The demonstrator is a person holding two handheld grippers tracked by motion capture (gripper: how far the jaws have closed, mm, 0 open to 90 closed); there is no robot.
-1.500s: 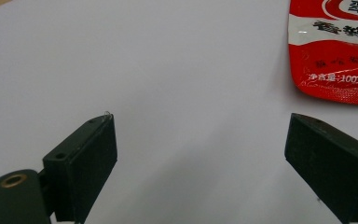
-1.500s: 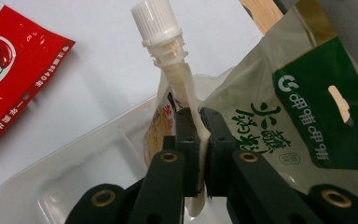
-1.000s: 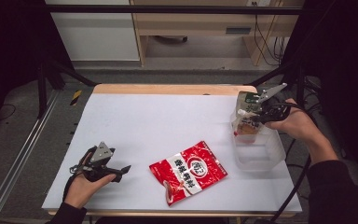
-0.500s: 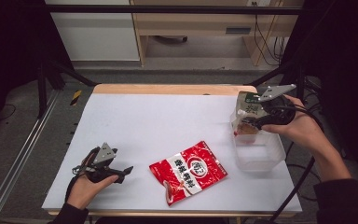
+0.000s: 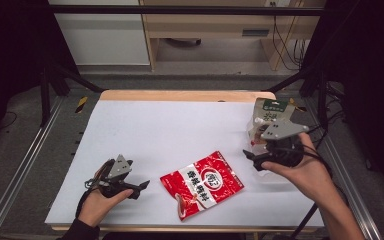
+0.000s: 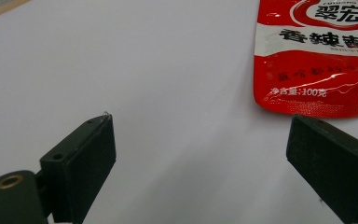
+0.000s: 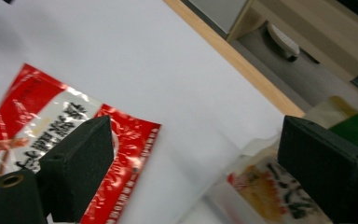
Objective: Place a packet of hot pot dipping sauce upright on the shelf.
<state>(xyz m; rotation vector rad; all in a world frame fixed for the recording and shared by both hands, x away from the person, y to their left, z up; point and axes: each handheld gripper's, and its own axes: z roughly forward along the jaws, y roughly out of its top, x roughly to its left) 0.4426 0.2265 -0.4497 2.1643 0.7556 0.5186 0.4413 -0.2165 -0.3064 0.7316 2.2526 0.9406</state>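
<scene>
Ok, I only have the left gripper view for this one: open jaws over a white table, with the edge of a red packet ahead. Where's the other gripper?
Observer: The right gripper is near the table's right edge, jaws open, just in front of a green-topped pouch.
Operator: Is that pouch lying flat like the red one?
Observer: No, it stands upright, apparently at the far end of a clear container.
Operator: Is the left gripper touching the red packet?
Observer: No. In the high view the left gripper sits to the left of the red packet, with bare table between them.
</scene>
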